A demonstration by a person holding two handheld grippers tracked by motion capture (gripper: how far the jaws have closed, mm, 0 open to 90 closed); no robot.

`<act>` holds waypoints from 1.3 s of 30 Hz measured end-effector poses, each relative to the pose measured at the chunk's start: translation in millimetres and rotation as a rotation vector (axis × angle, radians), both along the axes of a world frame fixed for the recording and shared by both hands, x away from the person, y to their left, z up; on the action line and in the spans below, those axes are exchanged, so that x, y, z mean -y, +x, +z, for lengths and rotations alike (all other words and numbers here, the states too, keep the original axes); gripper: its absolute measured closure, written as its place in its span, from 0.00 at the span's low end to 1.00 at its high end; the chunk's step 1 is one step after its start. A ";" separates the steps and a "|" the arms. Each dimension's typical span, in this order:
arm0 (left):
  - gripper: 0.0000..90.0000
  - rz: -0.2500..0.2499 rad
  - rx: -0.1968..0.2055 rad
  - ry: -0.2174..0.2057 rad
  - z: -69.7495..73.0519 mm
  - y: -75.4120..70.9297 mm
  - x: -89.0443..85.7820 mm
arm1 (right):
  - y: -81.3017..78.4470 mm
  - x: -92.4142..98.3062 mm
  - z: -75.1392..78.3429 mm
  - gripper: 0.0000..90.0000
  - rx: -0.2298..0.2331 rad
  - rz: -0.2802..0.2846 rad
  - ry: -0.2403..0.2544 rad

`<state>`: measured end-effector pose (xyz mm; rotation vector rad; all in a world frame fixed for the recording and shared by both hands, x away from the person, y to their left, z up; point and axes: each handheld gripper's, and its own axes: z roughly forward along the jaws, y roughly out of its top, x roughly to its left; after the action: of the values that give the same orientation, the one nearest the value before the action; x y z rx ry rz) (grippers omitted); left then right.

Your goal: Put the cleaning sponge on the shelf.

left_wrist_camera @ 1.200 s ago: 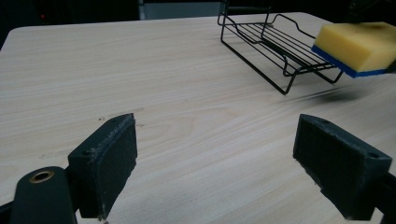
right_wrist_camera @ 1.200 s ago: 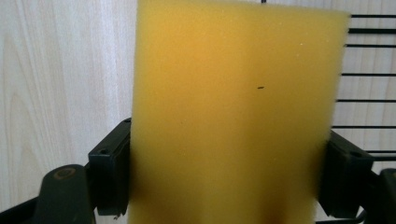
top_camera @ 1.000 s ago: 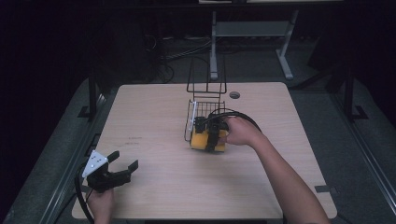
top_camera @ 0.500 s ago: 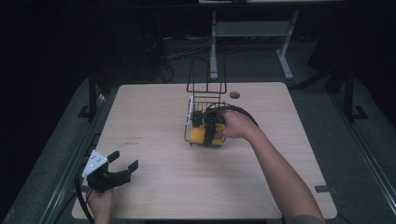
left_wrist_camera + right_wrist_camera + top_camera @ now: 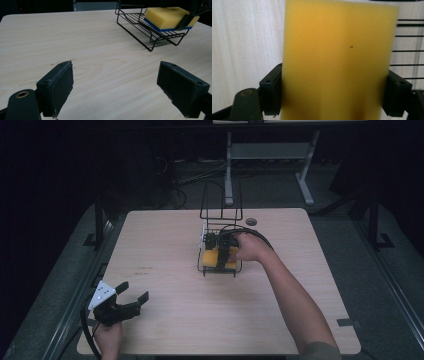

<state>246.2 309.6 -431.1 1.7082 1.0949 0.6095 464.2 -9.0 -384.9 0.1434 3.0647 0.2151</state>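
A yellow rectangular sponge with a blue underside (image 5: 216, 257) is pinched between the right gripper's (image 5: 223, 254) jaws over the black wire basket (image 5: 210, 268) at mid-table. The left gripper (image 5: 134, 296), jaws spread, is held above the light wooden table's (image 5: 165, 240) near-left corner.

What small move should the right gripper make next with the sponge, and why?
Probably open the jaws and let go. The right gripper is clamped on both sides of the yellow sponge, which already seems to lie flat on the wire rack, so there seems little left to lower. The left gripper waits open near the table's front corner, away from the rack.
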 end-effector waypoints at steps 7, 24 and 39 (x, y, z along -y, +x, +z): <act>0.14 0.003 0.003 -0.003 0.0 -0.1 -0.6 | 10.3 3.2 -10.0 0.23 -0.001 0.003 0.006; 0.14 0.003 0.001 -0.003 -0.1 0.4 -1.4 | 25.2 -1.5 -14.9 0.23 -0.016 0.023 0.004; 0.14 0.001 0.000 0.000 -0.1 0.6 -1.0 | 26.3 -1.7 -20.5 0.22 -0.021 0.036 0.005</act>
<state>246.9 310.7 -431.3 1.7080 1.0958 0.6096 490.4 -7.3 -405.4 0.0911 3.0893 0.2252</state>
